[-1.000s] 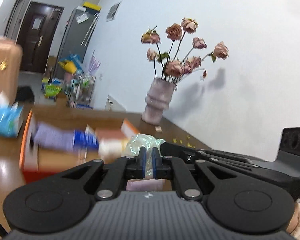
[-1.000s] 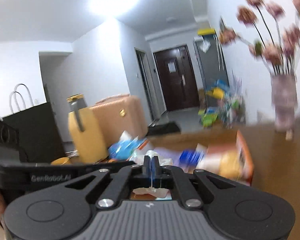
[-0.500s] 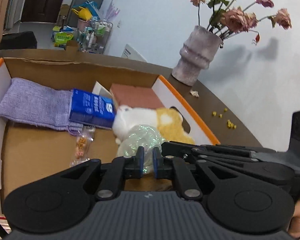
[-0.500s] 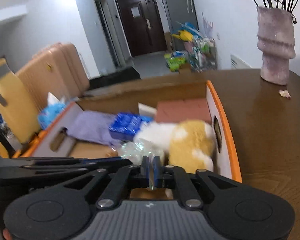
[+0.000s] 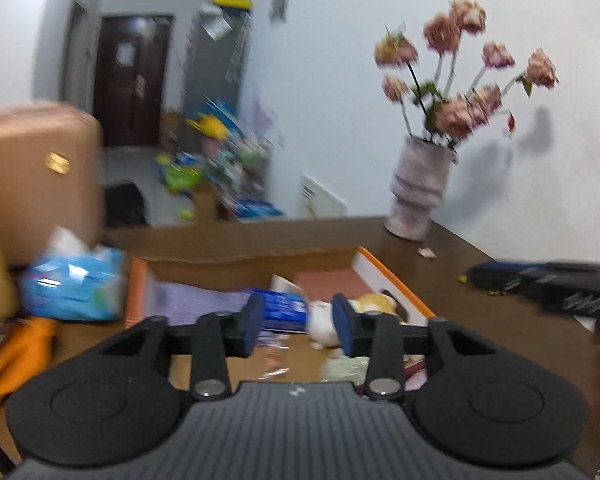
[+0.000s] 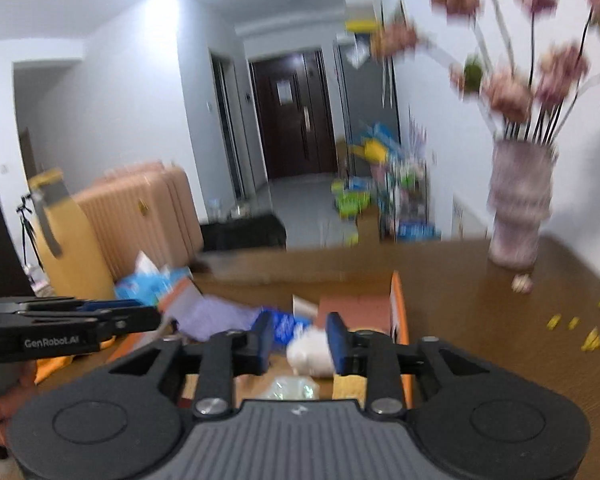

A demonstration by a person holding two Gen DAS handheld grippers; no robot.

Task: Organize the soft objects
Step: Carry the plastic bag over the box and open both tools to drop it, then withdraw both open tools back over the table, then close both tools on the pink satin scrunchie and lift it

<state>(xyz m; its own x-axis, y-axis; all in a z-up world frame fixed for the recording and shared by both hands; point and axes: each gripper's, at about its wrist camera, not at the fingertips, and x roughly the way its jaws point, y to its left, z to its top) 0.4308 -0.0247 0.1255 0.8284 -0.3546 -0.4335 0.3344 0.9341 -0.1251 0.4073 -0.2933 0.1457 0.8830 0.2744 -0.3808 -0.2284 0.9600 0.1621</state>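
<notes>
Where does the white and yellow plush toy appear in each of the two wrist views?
Left wrist view: plush toy low centre, in the cardboard box, near its orange right wall.
Right wrist view: plush toy low centre, partly behind the right claw.
Shared landmark: vase.

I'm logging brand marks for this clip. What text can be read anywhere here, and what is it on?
"GenRobot.AI": on the side of the left gripper, right wrist view.
Blue packet in the cardboard box: print too blurred to read.
Paper on the dark door: unreadable.
</notes>
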